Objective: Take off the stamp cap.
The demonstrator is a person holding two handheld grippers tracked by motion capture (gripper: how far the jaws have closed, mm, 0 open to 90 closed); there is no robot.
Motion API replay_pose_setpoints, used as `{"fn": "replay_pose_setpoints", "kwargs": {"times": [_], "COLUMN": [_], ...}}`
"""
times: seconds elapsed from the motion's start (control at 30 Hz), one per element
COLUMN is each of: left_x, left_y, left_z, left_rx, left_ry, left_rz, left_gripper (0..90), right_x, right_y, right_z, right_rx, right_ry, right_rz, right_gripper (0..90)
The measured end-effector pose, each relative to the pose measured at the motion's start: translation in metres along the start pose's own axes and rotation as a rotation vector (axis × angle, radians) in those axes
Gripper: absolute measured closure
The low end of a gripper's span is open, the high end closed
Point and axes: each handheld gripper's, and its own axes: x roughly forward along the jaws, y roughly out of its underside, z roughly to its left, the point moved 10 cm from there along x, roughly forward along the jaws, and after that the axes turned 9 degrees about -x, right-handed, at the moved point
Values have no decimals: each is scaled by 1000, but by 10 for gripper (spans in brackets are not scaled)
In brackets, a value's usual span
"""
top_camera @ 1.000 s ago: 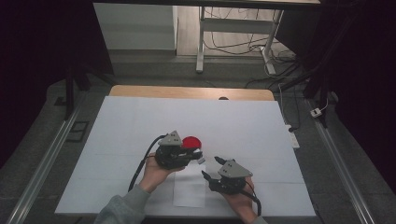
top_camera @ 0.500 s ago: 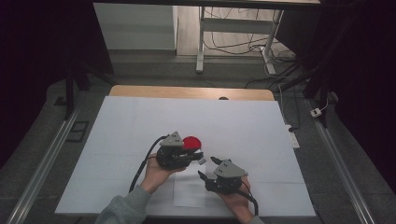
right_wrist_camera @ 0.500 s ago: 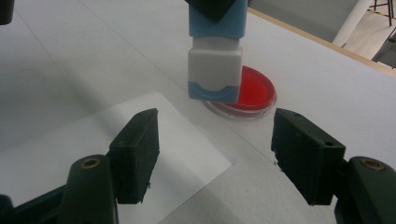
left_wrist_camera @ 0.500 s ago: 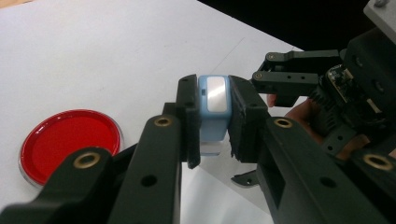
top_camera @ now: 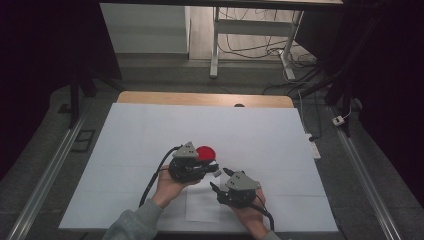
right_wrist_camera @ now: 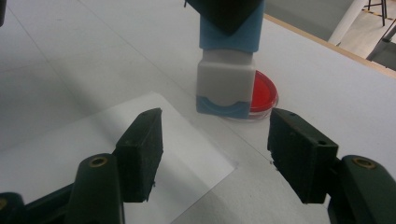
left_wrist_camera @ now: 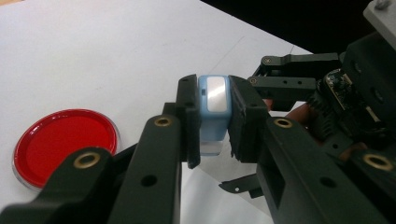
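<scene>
My left gripper (top_camera: 214, 170) is shut on a small blue and white stamp (left_wrist_camera: 213, 109) and holds it upright just above the white table cover (top_camera: 150, 130). In the right gripper view the stamp (right_wrist_camera: 226, 70) hangs with its blue base low over the table, in front of a round red dish (right_wrist_camera: 262, 93). That red dish (top_camera: 205, 152) lies flat just beyond the left gripper. My right gripper (right_wrist_camera: 215, 149) stands open, its jaws wide apart and pointed at the stamp from a short distance, with nothing between them. In the high view the right gripper (top_camera: 218, 179) sits right of the left one.
A white sheet of paper (top_camera: 202, 207) lies near the table's front edge, under and left of the right gripper; its corner (right_wrist_camera: 116, 154) reaches toward the stamp. A wooden table edge (top_camera: 200, 98) runs along the back. Both hands come in from the front.
The right gripper has edged left, closer to the stamp. The left gripper and the red dish have stayed about where they were.
</scene>
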Motion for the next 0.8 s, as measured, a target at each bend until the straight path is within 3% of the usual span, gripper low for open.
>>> {"fn": "replay_pose_setpoints", "kwargs": {"times": [0.8], "left_x": [5], "left_y": [3], "left_z": [2], "left_rx": [-5], "left_ry": [-13], "left_rz": [1], "left_gripper": [750], "right_x": [7], "right_y": [0], "right_z": [-1], "right_rx": [32], "right_ry": [21], "right_rz": [38], "right_gripper": [528]}}
